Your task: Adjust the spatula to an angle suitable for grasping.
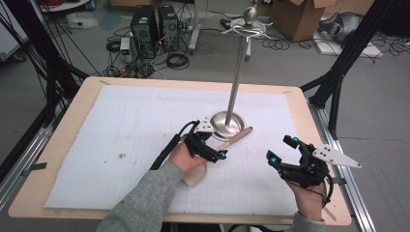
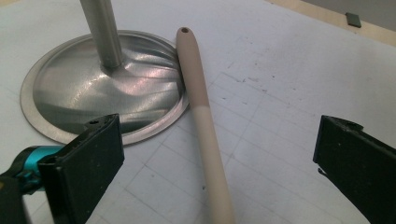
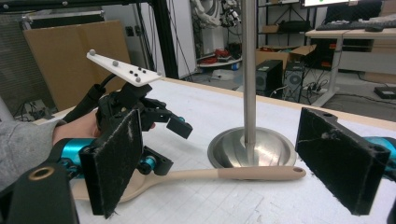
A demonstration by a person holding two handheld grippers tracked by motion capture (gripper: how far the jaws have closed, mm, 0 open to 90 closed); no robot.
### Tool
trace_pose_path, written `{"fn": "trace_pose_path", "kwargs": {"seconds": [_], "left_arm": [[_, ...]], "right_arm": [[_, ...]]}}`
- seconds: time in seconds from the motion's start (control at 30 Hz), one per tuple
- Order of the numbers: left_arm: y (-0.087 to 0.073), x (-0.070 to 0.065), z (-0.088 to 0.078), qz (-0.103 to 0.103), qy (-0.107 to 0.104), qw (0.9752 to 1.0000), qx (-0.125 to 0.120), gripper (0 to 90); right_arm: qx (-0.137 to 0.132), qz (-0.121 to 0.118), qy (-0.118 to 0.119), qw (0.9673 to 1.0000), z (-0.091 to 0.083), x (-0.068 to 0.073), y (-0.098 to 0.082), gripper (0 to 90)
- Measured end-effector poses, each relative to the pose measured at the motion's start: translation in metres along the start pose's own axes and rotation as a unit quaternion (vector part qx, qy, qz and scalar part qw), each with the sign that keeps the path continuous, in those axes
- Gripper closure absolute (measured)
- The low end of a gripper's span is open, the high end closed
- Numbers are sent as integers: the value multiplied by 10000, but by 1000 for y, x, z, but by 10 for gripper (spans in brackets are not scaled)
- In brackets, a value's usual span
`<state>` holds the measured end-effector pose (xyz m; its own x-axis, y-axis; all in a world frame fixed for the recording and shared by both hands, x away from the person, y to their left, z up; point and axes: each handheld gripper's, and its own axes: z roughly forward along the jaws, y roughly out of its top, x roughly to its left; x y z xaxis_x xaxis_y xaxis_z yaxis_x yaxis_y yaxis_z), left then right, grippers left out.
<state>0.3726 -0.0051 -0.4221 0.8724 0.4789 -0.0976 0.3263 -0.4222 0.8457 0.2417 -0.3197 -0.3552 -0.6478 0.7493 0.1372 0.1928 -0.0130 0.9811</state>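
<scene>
A beige wooden spoon (image 1: 233, 139) lies on the white gridded sheet, its handle tip touching the rim of a metal stand's round base (image 1: 226, 124). My left gripper (image 1: 208, 145) hovers open over the spoon's handle near the bowl. In the left gripper view the handle (image 2: 205, 121) runs up between the two wide-apart jaws of that gripper (image 2: 219, 165), beside the base (image 2: 74, 93). My right gripper (image 1: 281, 150) stands open and empty at the right, apart from the spoon. Its view shows the spoon (image 3: 224, 175), the base (image 3: 252, 147) and the left gripper (image 3: 154, 130) beyond its own jaws (image 3: 229, 158).
The stand's tall pole (image 1: 237, 77) rises to a ring of hooks (image 1: 247, 26). The white sheet (image 1: 121, 125) covers most of the wooden table (image 1: 63, 130). Beyond the table are computer towers (image 1: 154, 24), cables and cardboard boxes (image 1: 300, 17); black frame posts (image 1: 338, 72) flank it.
</scene>
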Motion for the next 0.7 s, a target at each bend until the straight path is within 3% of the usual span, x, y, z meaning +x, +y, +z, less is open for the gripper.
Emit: {"fn": "trace_pose_path", "kwargs": {"seconds": [0.17, 0.27, 0.7], "left_arm": [[-1, -2, 8, 111, 114, 9997, 167, 87], [0, -1, 9, 25, 86, 9999, 119, 87], [2, -3, 18, -81, 154, 9988, 452, 160]], "right_arm": [[-25, 1, -6, 10000, -2, -1, 0, 142], [-47, -5, -14, 10000, -3, -1, 0, 141], [-46, 42, -34, 10000, -5, -3, -1, 142]]}}
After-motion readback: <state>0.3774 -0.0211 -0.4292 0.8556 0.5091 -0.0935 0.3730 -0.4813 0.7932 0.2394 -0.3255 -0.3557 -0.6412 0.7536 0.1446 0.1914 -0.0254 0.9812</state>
